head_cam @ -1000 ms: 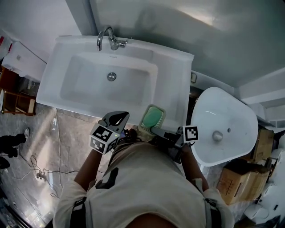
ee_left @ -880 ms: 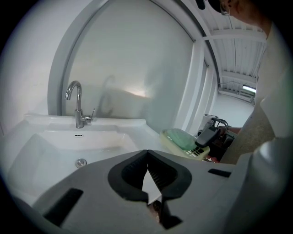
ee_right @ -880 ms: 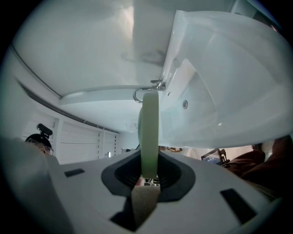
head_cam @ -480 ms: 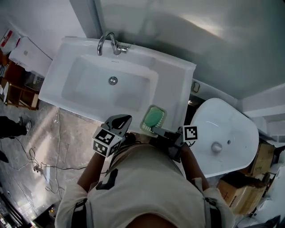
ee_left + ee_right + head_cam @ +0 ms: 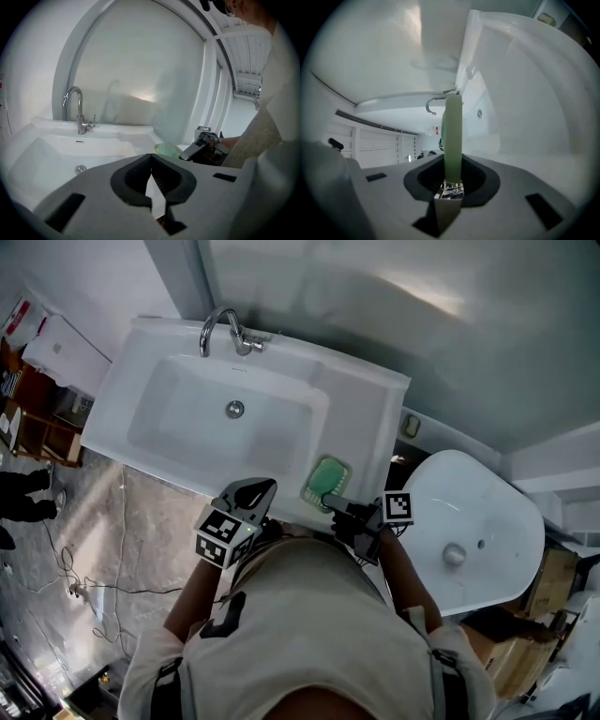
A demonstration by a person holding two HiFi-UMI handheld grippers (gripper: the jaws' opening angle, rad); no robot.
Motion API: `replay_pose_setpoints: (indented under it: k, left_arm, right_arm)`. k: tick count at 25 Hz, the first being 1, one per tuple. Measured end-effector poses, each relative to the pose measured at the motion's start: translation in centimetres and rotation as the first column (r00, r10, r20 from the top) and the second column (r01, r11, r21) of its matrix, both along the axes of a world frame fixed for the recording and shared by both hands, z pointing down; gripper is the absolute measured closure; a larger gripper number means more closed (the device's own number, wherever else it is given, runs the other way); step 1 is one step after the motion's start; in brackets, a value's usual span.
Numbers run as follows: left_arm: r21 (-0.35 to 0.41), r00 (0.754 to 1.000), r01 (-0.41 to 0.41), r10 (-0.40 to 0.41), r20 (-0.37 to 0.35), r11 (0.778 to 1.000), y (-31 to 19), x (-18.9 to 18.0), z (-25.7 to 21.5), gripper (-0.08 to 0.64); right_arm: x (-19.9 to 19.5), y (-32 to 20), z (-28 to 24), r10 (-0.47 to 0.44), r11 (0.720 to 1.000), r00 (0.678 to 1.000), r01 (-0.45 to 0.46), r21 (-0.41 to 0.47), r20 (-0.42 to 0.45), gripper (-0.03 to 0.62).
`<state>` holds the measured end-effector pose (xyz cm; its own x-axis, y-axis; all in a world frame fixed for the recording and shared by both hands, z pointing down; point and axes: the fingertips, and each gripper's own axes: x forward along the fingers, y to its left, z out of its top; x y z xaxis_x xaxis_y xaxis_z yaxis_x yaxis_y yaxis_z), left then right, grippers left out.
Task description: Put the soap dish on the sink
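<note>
White fixtures fill this room: a sink [image 5: 370, 395] stands against a grey wall [image 5: 375, 306] above a marbled floor [image 5: 131, 512].

The right gripper [image 5: 452, 165] is clamped on the green soap dish [image 5: 453, 133]. Its own view shows the dish edge-on as a thin upright strip pinched between the 2 jaws, with the faucet [image 5: 433, 104] and drain [image 5: 479, 113] beyond it. That view gives no idea of the dish's shape. The head view does: the dish is a rounded rectangle lying flat, over the sink's deck to the right of the bowl, close to the front edge. No view shows whether it touches the deck.

The left gripper [image 5: 151, 157] has its 2 jaws closed tip to tip with nothing between them. In the head view it hangs just in front of the sink's near edge, left of the dish and apart from it. Its own view takes in the right gripper from the side, with the dish ahead of that gripper's jaws, which the right gripper view cannot give.

Only the head view shows the person [image 5: 300, 634] from above, an oval basin [image 5: 478, 512] to the right of the sink, and cardboard boxes [image 5: 525, 652] beside it.
</note>
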<state>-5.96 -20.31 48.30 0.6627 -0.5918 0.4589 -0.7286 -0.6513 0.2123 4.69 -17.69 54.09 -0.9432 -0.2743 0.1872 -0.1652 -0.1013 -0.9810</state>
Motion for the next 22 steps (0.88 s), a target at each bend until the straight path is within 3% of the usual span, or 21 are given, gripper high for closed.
replay_pose_setpoints:
  k: [4,8,13,22]
  left_arm:
    - [-0.006,1.0,-0.006,0.006,0.0,1.0,0.2,0.4,0.3,0.54]
    - [0.008,1.0,-0.01,0.01,0.009,1.0,-0.1,0.7,0.1,0.54]
    - [0.009,1.0,-0.019,0.019,0.014,1.0,0.1,1.3,-0.1,0.54]
    - [0.023,1.0,-0.019,0.019,0.019,1.0,0.5,0.5,-0.3,0.54]
  right_arm:
    - [0.9,-1.0,1.9,0.045,0.998,0.999,-0.046,-0.041,-0.017,0.508]
    - [1.7,-1.2,3.3,0.001,1.0,0.995,-0.001,-0.005,-0.1,0.508]
    - [1.8,-1.4,4.6,-0.01,1.0,0.996,0.011,0.004,-0.09,0.508]
    - [2.7,-2.6,7.5,0.001,1.0,0.986,-0.006,-0.03,-0.165,0.508]
